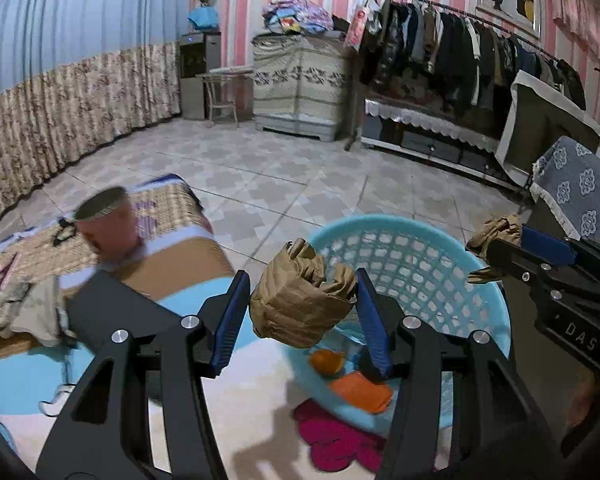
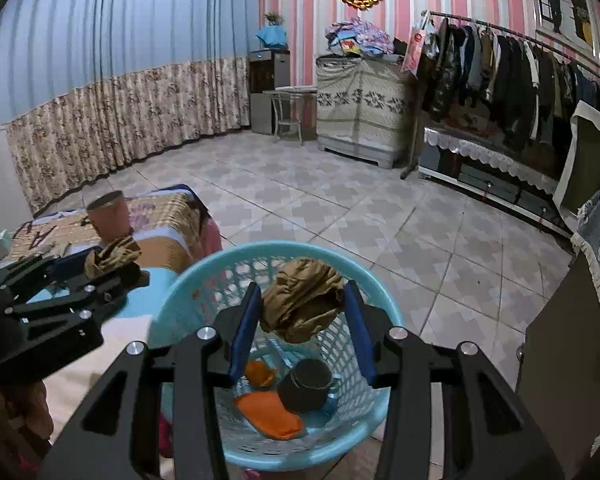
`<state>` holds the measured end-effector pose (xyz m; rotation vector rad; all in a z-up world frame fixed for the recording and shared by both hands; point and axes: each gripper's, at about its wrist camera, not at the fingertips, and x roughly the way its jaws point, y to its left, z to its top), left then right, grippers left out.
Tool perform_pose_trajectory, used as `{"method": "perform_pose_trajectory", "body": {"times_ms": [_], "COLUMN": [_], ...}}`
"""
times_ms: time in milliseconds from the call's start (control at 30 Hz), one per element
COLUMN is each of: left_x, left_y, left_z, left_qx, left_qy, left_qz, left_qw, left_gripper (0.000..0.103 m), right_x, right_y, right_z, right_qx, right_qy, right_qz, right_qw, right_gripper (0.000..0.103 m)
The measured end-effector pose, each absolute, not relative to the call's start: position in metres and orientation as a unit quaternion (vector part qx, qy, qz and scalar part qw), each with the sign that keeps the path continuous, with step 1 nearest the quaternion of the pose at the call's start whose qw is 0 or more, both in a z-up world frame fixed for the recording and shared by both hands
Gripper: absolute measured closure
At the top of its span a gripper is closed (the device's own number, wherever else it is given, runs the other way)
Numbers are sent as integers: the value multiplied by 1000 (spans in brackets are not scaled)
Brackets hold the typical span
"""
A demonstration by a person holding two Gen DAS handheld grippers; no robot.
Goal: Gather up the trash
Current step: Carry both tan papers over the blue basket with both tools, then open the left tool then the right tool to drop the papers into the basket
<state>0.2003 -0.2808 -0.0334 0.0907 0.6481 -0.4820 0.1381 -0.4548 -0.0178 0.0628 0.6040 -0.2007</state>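
Hand-held grippers (image 1: 302, 312) (image 2: 300, 316) each pinch crumpled brown paper (image 1: 300, 304) (image 2: 302, 300) over the basket (image 2: 204, 276).

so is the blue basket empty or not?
Not empty. The blue basket holds orange scraps and a dark cup at its bottom.

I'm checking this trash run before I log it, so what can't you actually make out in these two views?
- Pink cup on the low table: blurred in the left wrist view, so its contents are unreadable.
- Blue basket floor: partly hidden behind the right gripper and its crumpled brown paper.
- Dark cup in the basket: inside too dark.
- Left gripper paper wad: far side hidden.
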Motion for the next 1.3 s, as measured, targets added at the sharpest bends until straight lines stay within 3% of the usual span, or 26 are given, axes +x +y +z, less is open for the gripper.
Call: {"method": "perform_pose_trajectory", "body": {"times_ms": [300, 367, 433, 733, 1200, 1300], "left_x": [206, 207, 205, 209, 221, 223], "left_y": [-299, -302, -306, -290, -233, -225], "left_z": [-49, -49, -48, -41, -25, -20], "left_qx": [53, 52, 56, 65, 54, 43], "left_qy": [323, 322, 316, 305, 299, 298], "left_qz": [-250, -254, -254, -215, -152, -150], "left_qw": [911, 911, 912, 926, 940, 942], "left_gripper": [50, 47, 36, 20, 13, 12], "right_x": [142, 142, 142, 143, 162, 169], "right_y": [-474, -475, -474, -469, -449, -446], "right_z": [-34, -37, -39, -42, -58, -59], "right_qx": [51, 56, 58, 54, 66, 64], "right_qy": [308, 309, 310, 315, 320, 322], "right_qz": [-117, -118, -119, -125, -124, -130], "right_qw": [943, 942, 941, 939, 937, 936], "right_gripper": [60, 60, 60, 60, 57, 44]}}
